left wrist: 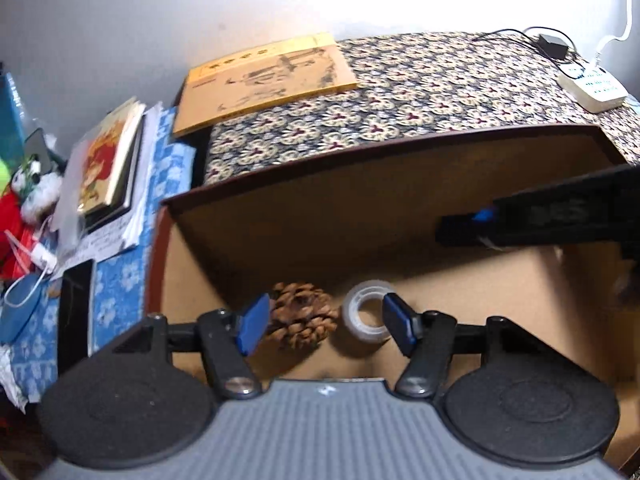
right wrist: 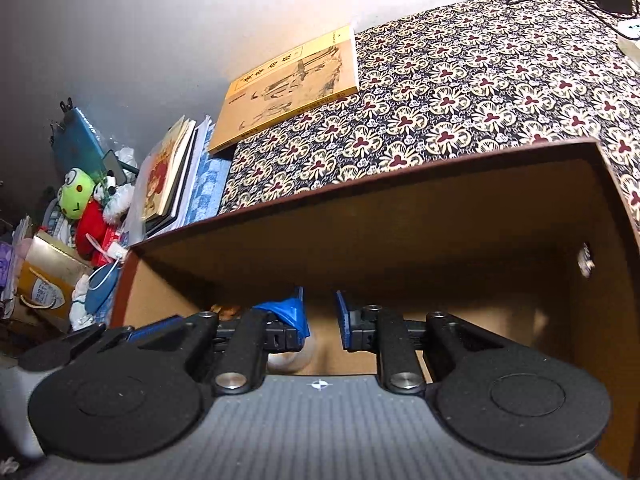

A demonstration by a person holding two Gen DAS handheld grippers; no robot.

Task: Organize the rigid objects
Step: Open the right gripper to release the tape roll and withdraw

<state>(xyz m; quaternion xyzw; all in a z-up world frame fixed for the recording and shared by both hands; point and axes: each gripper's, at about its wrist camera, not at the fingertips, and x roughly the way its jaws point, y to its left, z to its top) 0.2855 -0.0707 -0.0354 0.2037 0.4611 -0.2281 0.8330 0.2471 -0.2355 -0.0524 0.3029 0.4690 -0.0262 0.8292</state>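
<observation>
A brown pine cone [left wrist: 300, 320] and a clear tape roll [left wrist: 366, 312] lie side by side on the floor of an open cardboard box [left wrist: 280, 216]. My left gripper [left wrist: 326, 326] hangs open just above them, one blue pad beside the cone and the other beside the roll. My right gripper [left wrist: 486, 216] reaches into the box from the right, higher up. In the right wrist view my right gripper [right wrist: 320, 318] shows a narrow gap with nothing in it. Below it, part of the tape roll [right wrist: 288, 360] and a sliver of the cone [right wrist: 224, 310] show.
The box stands on a flower-patterned cloth [left wrist: 420, 92] with a yellow book [left wrist: 260, 80] at the back. A white power strip [left wrist: 592, 86] and a black adapter [left wrist: 554, 46] lie far right. Stacked books [left wrist: 108, 160], a phone [left wrist: 74, 312], plush toys [right wrist: 80, 200] and cables crowd the left.
</observation>
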